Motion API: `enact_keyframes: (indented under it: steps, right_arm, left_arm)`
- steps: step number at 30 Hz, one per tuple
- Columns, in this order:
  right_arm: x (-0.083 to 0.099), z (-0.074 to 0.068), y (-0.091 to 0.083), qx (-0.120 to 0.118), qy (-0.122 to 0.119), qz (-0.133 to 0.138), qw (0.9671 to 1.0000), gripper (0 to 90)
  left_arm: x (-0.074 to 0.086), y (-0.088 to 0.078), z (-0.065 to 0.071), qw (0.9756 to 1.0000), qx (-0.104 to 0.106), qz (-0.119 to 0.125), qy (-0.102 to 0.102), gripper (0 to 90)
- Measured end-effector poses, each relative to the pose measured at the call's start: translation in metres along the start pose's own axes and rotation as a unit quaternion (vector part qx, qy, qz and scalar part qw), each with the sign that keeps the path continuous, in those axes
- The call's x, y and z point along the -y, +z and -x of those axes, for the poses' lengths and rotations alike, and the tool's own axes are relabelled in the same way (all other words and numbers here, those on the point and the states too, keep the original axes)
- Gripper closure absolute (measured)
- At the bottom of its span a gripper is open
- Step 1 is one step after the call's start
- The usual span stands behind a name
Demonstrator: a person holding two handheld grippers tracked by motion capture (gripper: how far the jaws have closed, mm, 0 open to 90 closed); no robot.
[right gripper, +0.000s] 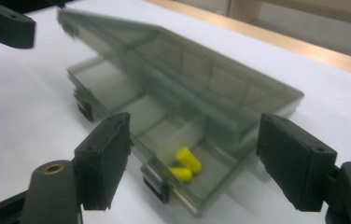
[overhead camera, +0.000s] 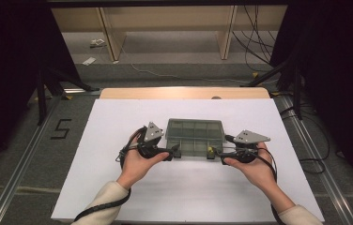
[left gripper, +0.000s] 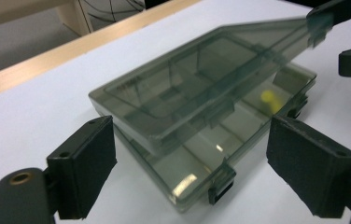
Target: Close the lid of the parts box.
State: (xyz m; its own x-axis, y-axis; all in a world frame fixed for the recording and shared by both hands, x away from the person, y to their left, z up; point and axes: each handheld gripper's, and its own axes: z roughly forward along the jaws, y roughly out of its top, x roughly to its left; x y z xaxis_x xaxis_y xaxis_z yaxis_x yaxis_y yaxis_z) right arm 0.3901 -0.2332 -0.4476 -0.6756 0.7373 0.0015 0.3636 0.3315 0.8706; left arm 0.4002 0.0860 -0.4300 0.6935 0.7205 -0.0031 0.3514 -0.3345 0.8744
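A smoky see-through compartment box [overhead camera: 194,136] lies mid-table on the white sheet [overhead camera: 118,187]. Its lid [left gripper: 211,79] is tilted up off the base at the front and looks blurred; the base [right gripper: 131,112] sits flat. Two small yellow pieces [right gripper: 186,164] lie in a front compartment near the right corner, seen as a yellow spot [left gripper: 269,99] from the left. My left gripper [overhead camera: 174,151] is open at the box's front left corner [left gripper: 197,158], its pads apart from the box. My right gripper [overhead camera: 212,152] is open at the front right corner [right gripper: 197,163], nothing pressed between its pads.
The wooden table edge [overhead camera: 184,93] runs behind the sheet. Beyond it stand light wooden shelf legs [overhead camera: 111,37] and cables [overhead camera: 254,42] on the floor. A black mark shaped like a 5 [overhead camera: 61,129] lies on the floor at left.
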Motion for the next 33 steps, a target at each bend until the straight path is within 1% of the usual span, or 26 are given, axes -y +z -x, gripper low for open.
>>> enact_keyframes:
  steps: [2,4,6,8,10,11,12,13,14,15,16,18,19,20,23,30,33]
  right_arm:
    - [-0.004,0.000,-0.002,-0.012,0.005,0.007,0.9999,27.4]
    - [-0.008,-0.002,-0.004,-0.014,0.001,0.011,0.9998,27.4]
    - [-0.011,-0.003,-0.005,-0.014,0.001,0.019,0.9997,28.1]
    - [-0.013,-0.002,-0.004,-0.008,0.001,0.024,0.9997,30.8]
    - [-0.014,-0.002,-0.002,-0.007,0.004,0.025,0.9996,38.3]
    - [-0.015,-0.002,-0.002,-0.008,0.003,0.026,0.9996,43.4]
    - [-0.015,-0.003,-0.001,-0.005,0.000,0.028,0.9996,49.9]
    - [-0.016,-0.004,0.000,0.000,-0.003,0.032,0.9995,57.9]
    - [-0.017,-0.004,0.000,0.002,-0.006,0.033,0.9994,61.8]
    - [-0.018,-0.004,0.001,0.003,-0.009,0.031,0.9995,67.7]
    - [-0.019,-0.004,0.002,0.003,-0.012,0.030,0.9995,72.7]
    - [-0.019,-0.004,0.005,0.003,-0.009,0.022,0.9997,84.0]
    - [-0.019,-0.005,0.006,0.005,-0.014,0.017,0.9997,87.9]
    - [-0.020,-0.006,0.007,0.007,-0.014,0.012,0.9998,90.0]
    - [-0.019,-0.007,0.009,0.006,-0.015,0.001,0.9999,90.0]
    - [-0.016,-0.005,0.011,0.016,-0.010,-0.005,0.9998,90.0]
    - [-0.015,-0.004,0.012,0.019,-0.008,-0.008,0.9998,90.0]
  left_arm:
    - [-0.003,-0.001,0.002,1.0000,0.005,0.006,-0.002,15.9]
    - [-0.007,-0.003,0.004,0.9999,0.005,0.011,0.000,17.2]
    - [-0.009,-0.003,0.005,0.9998,0.001,0.017,0.000,22.3]
    - [-0.010,-0.001,0.005,0.9997,-0.004,0.023,-0.007,32.0]
    - [-0.011,0.000,0.004,0.9996,-0.013,0.023,-0.014,41.7]
    - [-0.011,0.001,0.003,0.9994,-0.019,0.024,-0.019,49.4]
    - [-0.011,0.002,0.002,0.9992,-0.024,0.022,-0.021,55.2]
    - [-0.011,0.003,0.001,0.9992,-0.026,0.020,-0.024,63.3]
    - [-0.011,0.004,0.000,0.9990,-0.029,0.018,-0.030,67.5]
    - [-0.011,0.005,0.000,0.9989,-0.029,0.018,-0.032,73.6]
    - [-0.011,0.007,0.000,0.9989,-0.031,0.014,-0.032,78.7]
    - [-0.009,0.011,0.001,0.9990,-0.037,0.002,-0.023,85.3]
    - [-0.009,0.012,0.002,0.9990,-0.038,0.000,-0.023,87.5]
    - [-0.008,0.014,0.003,0.9991,-0.036,-0.006,-0.020,88.9]
    - [-0.007,0.018,0.004,0.9991,-0.036,-0.012,-0.017,89.7]
    - [-0.005,0.020,0.005,0.9991,-0.035,-0.019,-0.015,89.7]
    - [-0.004,0.022,0.005,0.9991,-0.035,-0.018,-0.018,89.8]
